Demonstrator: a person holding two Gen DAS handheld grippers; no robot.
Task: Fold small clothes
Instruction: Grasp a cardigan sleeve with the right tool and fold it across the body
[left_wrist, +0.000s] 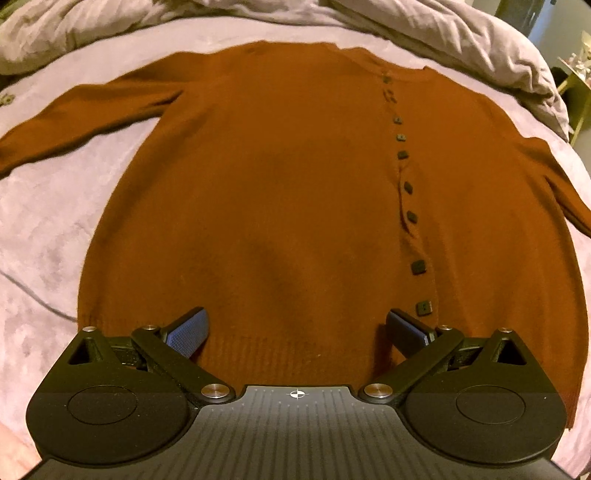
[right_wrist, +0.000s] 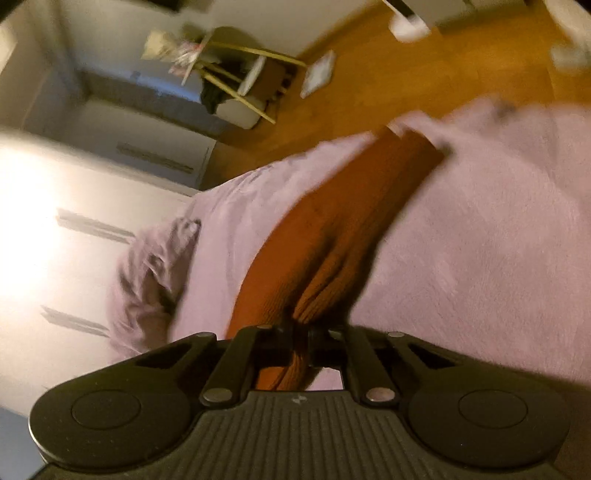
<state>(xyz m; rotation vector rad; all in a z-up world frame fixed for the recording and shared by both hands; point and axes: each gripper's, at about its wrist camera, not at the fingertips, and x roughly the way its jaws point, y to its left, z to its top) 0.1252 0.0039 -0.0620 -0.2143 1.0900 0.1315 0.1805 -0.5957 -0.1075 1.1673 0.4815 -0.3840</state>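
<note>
A rust-orange buttoned cardigan (left_wrist: 288, 177) lies flat, front up, on a pale lilac blanket (left_wrist: 48, 221), sleeves spread to both sides. My left gripper (left_wrist: 297, 328) is open and empty, hovering over the cardigan's ribbed bottom hem, its blue pads (left_wrist: 186, 334) wide apart. A row of dark square buttons (left_wrist: 408, 188) runs down right of centre. In the right wrist view, my right gripper (right_wrist: 301, 332) is shut on the cardigan's sleeve (right_wrist: 332, 236), bunching the fabric between the jaws; the sleeve stretches away to its cuff (right_wrist: 417, 147).
A rumpled duvet (left_wrist: 424, 33) is heaped along the far edge of the bed. Beyond the bed edge in the right wrist view are a wooden floor (right_wrist: 388, 66), a chair with clutter (right_wrist: 236, 85) and white cabinets (right_wrist: 74, 221).
</note>
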